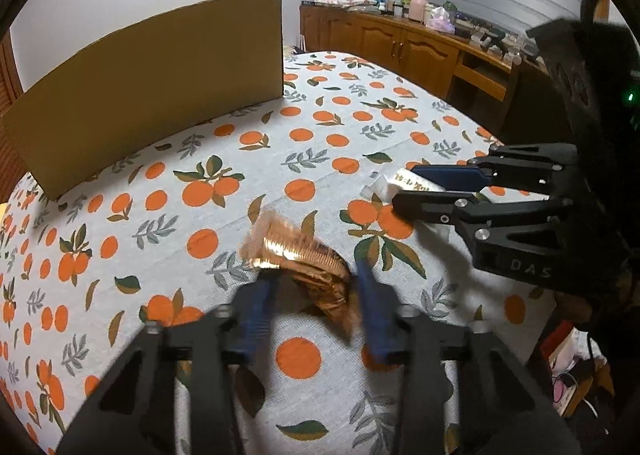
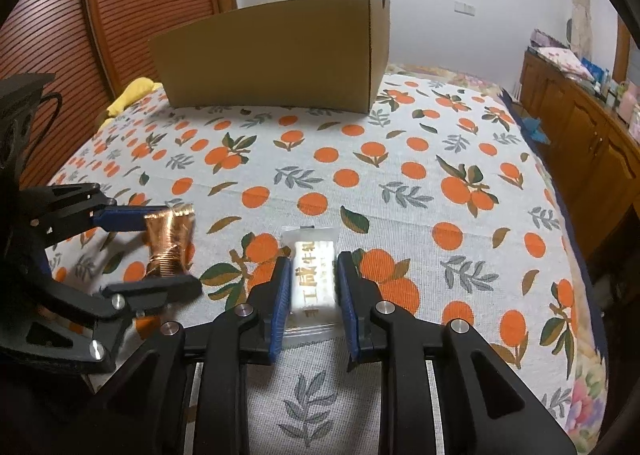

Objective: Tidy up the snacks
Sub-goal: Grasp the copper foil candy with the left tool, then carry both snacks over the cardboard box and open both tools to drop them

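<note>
**Both grippers on snacks, box waiting**

While the cardboard box (image 2: 272, 55) sits at the far end of the orange-print tablecloth (image 2: 400, 183), the left gripper (image 1: 316, 283) pinches a copper-foil snack (image 1: 304, 259), and the right gripper (image 2: 314, 275) is clamped on a white snack packet (image 2: 314, 279) just beside it.

The surface (image 2: 400, 191) is covered with a soft, matt cloth with a fine weave and printed oranges and leaves. The box (image 2: 272, 55) is plain brown cardboard, smooth and dull. The gold snack (image 1: 304, 259) has a shiny, crinkly foil wrapper that glints like copper. The white snack (image 2: 314, 283) sits in a clear, glossy plastic wrapper. Each claw, the left claw (image 1: 316, 287) and the right claw (image 2: 314, 295), is matt black plastic with silver metal screws and ribbed blue rubbery pads (image 2: 282, 295). The cupboards (image 1: 400, 43) are shiny brown wood.
</note>
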A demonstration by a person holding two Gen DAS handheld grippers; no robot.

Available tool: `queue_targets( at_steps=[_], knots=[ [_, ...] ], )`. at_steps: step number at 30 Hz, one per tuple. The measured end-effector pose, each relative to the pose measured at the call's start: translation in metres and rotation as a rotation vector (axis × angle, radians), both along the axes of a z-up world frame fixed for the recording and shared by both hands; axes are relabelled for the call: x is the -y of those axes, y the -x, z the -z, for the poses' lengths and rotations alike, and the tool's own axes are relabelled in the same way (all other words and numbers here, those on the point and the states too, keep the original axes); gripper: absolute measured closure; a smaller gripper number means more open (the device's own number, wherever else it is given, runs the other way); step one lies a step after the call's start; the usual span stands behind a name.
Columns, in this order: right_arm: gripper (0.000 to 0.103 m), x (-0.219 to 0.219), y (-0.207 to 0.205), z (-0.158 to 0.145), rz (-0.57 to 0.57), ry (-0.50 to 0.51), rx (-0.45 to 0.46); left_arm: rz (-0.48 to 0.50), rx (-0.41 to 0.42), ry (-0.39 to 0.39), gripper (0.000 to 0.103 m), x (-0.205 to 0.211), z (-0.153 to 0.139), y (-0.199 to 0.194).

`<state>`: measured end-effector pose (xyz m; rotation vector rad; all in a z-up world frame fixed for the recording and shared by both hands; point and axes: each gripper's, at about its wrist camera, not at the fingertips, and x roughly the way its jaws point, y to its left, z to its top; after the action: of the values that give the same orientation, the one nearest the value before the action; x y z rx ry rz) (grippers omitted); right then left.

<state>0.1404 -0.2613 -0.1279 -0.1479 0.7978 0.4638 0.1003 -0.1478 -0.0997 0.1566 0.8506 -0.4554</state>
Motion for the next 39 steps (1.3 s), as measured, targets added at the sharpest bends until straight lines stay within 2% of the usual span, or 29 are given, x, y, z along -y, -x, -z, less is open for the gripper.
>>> queue_targets(
  at_steps=[4, 16, 27, 39],
  knots=[
    [0.082, -0.002, 0.0, 0.0, 0.002, 0.015, 0.011, -0.007, 0.002, 0.01, 0.084, -0.004, -0.002, 0.001],
    [0.082, -0.002, 0.0, 0.001, 0.004, 0.012, 0.013, -0.013, 0.053, 0.043, 0.086, -0.01, -0.022, 0.008],
    [0.084, 0.004, 0.002, -0.004, 0.016, -0.043, -0.001, -0.011, 0.106, 0.059, 0.086, -0.019, -0.048, 0.017],
    [0.084, -0.005, 0.017, -0.052, -0.011, -0.07, 0.102, -0.038, 0.168, 0.073, 0.085, -0.044, -0.077, 0.011]
  ],
)
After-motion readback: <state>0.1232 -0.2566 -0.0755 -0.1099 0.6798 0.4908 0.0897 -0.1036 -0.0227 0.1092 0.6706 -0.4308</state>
